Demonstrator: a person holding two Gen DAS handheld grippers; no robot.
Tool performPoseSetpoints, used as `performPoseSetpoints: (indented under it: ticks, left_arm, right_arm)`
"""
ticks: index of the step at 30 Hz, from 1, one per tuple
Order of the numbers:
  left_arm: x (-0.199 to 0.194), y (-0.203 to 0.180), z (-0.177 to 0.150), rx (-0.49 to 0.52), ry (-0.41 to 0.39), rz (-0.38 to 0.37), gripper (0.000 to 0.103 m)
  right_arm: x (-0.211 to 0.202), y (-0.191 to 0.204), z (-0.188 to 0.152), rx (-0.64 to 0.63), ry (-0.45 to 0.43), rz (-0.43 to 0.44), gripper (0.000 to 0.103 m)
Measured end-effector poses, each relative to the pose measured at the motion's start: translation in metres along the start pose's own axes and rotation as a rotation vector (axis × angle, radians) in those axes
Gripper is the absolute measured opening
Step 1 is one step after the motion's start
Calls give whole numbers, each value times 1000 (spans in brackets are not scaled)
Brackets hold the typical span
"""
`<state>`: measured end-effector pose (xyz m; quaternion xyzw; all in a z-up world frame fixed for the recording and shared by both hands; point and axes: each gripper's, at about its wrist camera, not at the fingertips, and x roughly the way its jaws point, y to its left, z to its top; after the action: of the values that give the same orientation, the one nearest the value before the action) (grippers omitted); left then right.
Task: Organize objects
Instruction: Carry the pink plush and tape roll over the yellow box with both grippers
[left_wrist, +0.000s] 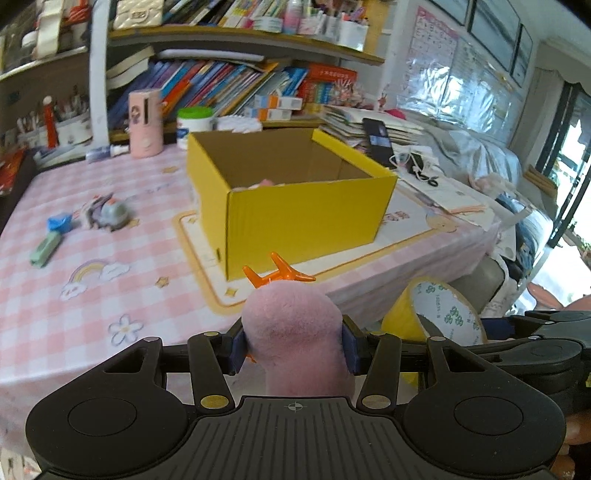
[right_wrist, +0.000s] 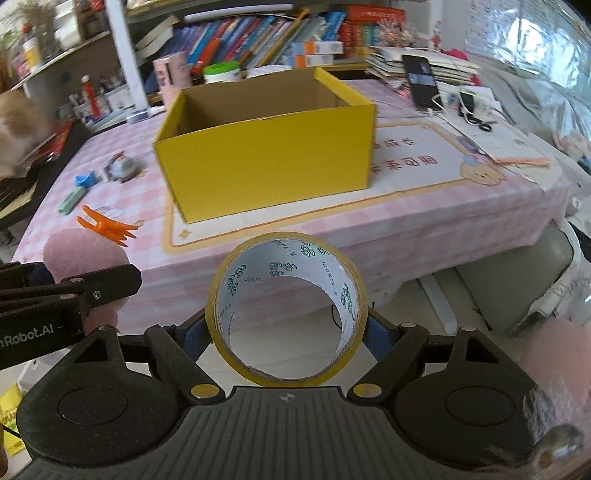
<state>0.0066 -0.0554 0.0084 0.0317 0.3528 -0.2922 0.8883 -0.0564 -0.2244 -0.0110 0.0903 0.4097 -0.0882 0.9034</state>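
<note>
Yellow box (left_wrist: 295, 192): open-topped, on the pink-checked bench (left_wrist: 92, 295). Left claw (left_wrist: 293, 343): pinching a pink plush toy (left_wrist: 291, 325) with orange feet, short of the box's near side. Right claw (right_wrist: 288, 332): pinching a tape roll (right_wrist: 286, 306), likewise short of the box.

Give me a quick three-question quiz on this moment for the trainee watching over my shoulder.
1. True or false: the right gripper is shut on the roll of tape.
2. What does the left gripper hold? A) a green stapler B) a pink plush toy with orange legs C) a phone
3. Fill in: the yellow box stands on the table with its top ____.

Key
1. True: its pads press the roll's two sides.
2. B: the pink plush toy sits between the blue pads.
3. Open; something pink shows inside in the left wrist view.
</note>
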Motion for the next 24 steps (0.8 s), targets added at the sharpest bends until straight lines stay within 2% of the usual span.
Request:
performPoseSetpoints:
  ticks: [13, 24]
  left_arm:
    - [24, -20, 34, -2, -50, 36, 48]
    - [48, -30, 80, -11, -145, 108, 48]
  right_arm:
    - [16, -29, 41, -29, -29, 18, 81]
    - [28, -51, 106, -122, -189, 77, 81]
